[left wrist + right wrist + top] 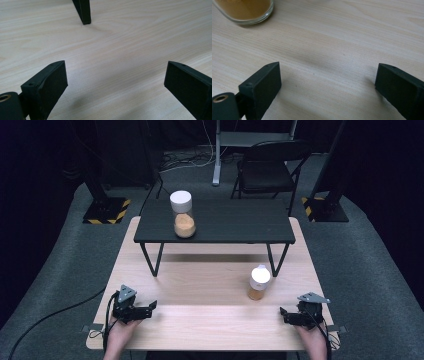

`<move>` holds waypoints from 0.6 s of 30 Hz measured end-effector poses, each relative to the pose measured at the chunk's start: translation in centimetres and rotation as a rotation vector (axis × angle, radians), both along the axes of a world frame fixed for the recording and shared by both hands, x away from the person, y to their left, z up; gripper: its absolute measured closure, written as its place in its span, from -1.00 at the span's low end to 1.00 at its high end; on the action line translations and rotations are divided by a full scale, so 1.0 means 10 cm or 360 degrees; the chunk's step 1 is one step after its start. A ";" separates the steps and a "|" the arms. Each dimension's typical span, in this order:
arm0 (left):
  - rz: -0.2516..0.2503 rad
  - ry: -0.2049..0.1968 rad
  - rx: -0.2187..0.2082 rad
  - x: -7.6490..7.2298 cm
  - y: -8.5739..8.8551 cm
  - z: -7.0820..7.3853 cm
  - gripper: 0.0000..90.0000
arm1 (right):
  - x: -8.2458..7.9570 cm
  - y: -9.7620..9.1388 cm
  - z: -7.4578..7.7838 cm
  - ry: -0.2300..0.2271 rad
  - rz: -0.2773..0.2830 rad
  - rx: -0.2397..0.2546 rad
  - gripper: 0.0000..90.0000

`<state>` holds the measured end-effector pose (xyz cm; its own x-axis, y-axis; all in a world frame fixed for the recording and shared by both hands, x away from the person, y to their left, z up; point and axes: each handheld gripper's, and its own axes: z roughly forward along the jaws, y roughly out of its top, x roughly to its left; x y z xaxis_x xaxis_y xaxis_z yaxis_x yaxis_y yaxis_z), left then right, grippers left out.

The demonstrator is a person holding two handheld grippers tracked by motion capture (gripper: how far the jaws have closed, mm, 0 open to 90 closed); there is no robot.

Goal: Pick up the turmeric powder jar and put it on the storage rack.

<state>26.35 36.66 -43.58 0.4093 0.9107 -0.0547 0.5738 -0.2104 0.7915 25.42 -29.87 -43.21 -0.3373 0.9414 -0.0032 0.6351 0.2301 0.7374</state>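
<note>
Two glass jars with white lids hold orange-brown powder. One jar [182,220] stands on the left part of a small black shelf table [235,225]. The other jar [259,282] stands on the wooden table [210,320], in front of the shelf's right leg; its base [247,11] appears at the top left of the right gripper view. My left gripper [150,307] rests open near the front left edge, its jaws wide apart over bare wood [116,75]. My right gripper [284,314] rests open near the front right edge, nothing between its jaws [328,80].
A black shelf leg [83,12] touches the wood ahead of the left gripper. A black folding chair [267,167] and stand bases with hazard stripes [106,211] sit on the grey floor beyond the table. A cable [45,320] trails off to the left.
</note>
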 end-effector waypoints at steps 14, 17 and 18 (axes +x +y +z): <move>0.0009 0.0119 0.0099 0.11 -0.06 -0.01 -0.91 | -0.01 -0.02 0.00 -0.0003 -0.0005 0.0015 -0.85; 0.0023 0.0119 0.0132 0.11 -0.10 0.00 -0.91 | -0.01 -0.02 0.00 -0.0002 -0.0005 0.0019 -0.85; 0.0027 0.0118 0.0131 0.11 -0.10 0.00 -0.91 | -0.01 -0.02 0.00 -0.0003 -0.0004 0.0019 -0.84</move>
<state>27.44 35.69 -43.60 0.3914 0.9202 -0.0092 0.6342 -0.2625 0.7272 25.33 -30.09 -43.23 -0.3346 0.9423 0.0073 0.6345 0.2195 0.7411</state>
